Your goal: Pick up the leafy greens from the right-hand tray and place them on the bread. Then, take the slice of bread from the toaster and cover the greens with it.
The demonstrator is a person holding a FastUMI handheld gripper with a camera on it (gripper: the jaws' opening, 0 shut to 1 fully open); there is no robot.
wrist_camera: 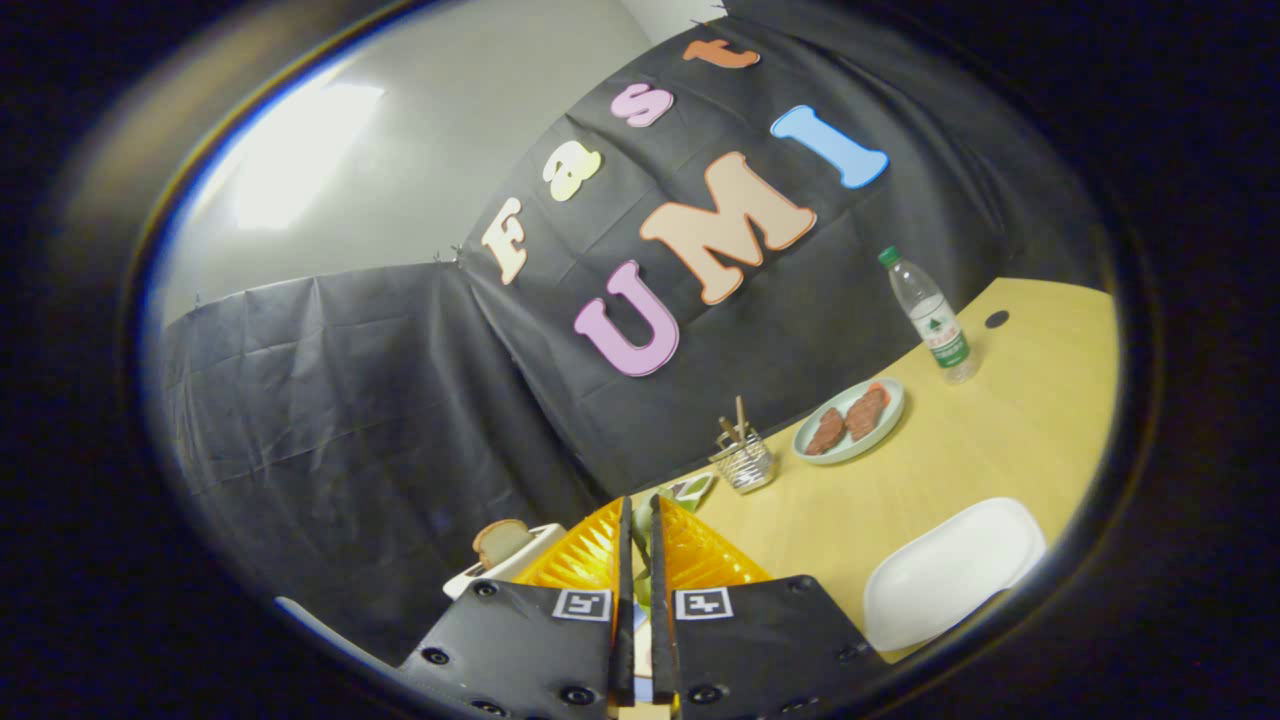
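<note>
My gripper (640, 508) is lifted and tilted above the wooden table (1000, 440). Its fingers stand close together with a thin pale-green strip of leafy greens (641, 545) pinched in the narrow gap. Just beyond the fingertips, a pale plate (697, 491) with something green on it peeks out. Left of the fingers stands a white toaster (500, 572) with a slice of bread (500, 540) sticking up from its slot. The fingers hide whatever lies directly below them.
A white rectangular tray (950, 585) lies to the right of the fingers. Farther back are a wire holder with sticks (745, 462), a pale plate with brown meat pieces (850, 420) and a plastic water bottle (930, 315). Black cloth walls close the table behind and on the left.
</note>
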